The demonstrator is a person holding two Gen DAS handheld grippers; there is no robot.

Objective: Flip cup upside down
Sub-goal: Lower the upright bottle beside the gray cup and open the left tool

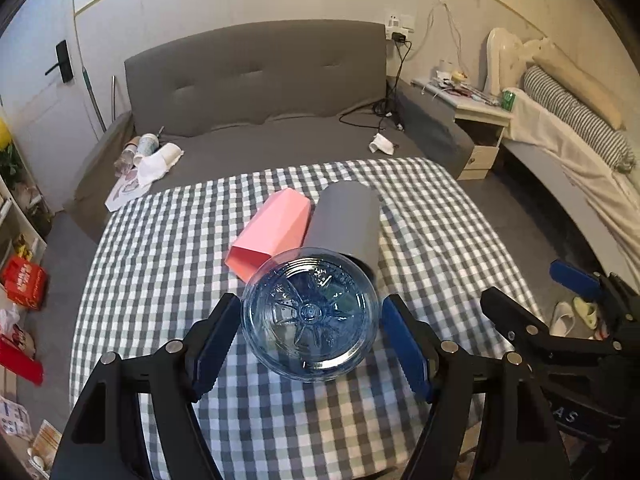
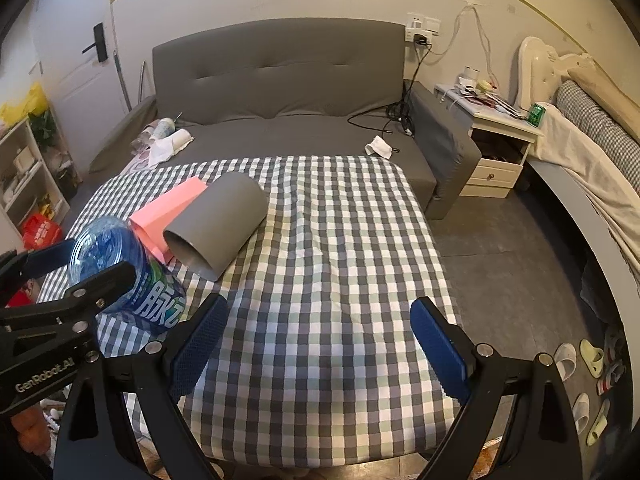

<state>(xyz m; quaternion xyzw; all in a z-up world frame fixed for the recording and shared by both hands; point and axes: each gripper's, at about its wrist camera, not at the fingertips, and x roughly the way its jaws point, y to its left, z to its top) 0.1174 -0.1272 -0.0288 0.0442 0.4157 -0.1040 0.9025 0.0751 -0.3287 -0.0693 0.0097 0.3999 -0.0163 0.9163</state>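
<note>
Only in right wrist view, bottle [image 2: 124, 272] label, grey cup [image 2: 218, 226] mouth

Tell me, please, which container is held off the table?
The blue bottle, base up between the left gripper's jaws; the pink cup and grey cup lie sideways.

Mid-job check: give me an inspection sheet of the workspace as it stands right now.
Surface: checked tablecloth covers the table.
Job's things: grey cup and pink cup lie on their sides, side by side, not yet flipped.
Clutter: blue water bottle, base facing the left camera, between the left pads.
Grippers: left hand-held gripper straddles the bottle, contact unclear; right hand-held gripper open, empty.
Cables: black cable trails from the wall socket across the grey sofa; none on the table.
Surroundings: nightstand, slippers on the floor, shelf at left.
</note>
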